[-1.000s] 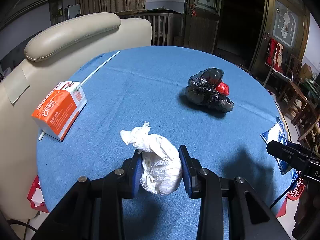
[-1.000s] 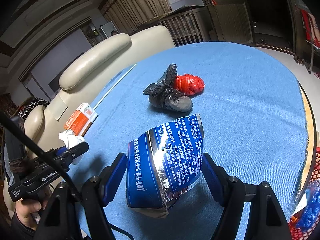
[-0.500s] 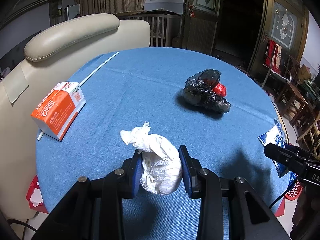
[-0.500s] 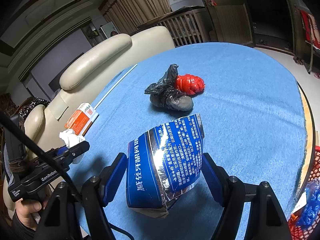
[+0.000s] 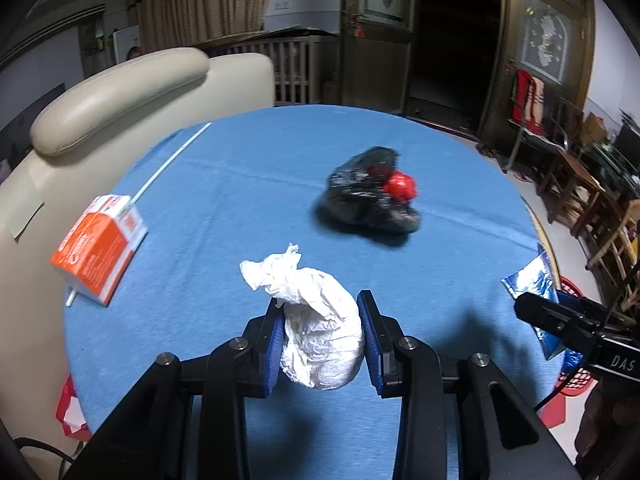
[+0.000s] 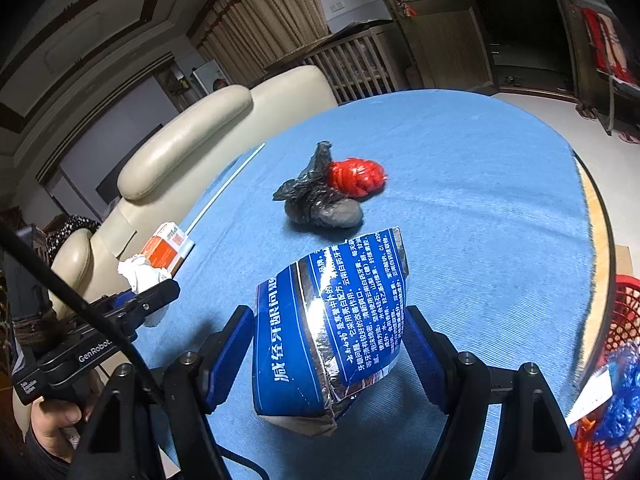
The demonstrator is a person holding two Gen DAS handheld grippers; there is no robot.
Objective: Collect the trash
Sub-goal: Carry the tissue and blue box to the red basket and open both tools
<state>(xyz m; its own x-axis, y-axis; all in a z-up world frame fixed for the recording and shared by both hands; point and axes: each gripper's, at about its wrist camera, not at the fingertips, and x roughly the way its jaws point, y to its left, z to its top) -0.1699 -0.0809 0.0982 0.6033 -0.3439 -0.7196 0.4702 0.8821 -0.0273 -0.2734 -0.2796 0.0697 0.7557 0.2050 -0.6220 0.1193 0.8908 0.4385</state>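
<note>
The left gripper (image 5: 322, 334) jaws pinch a soft, light crumpled white tissue wad (image 5: 316, 320) mid-body; the right gripper (image 6: 330, 354) jaws clamp a crinkly, slippery blue foil pouch (image 6: 330, 324) across its flanks.

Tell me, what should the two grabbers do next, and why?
Probably carry both catches to the red basket by the table's right edge. The left gripper is shut on the crumpled tissue, the right gripper on the blue foil packet, so neither can pick up more.
</note>
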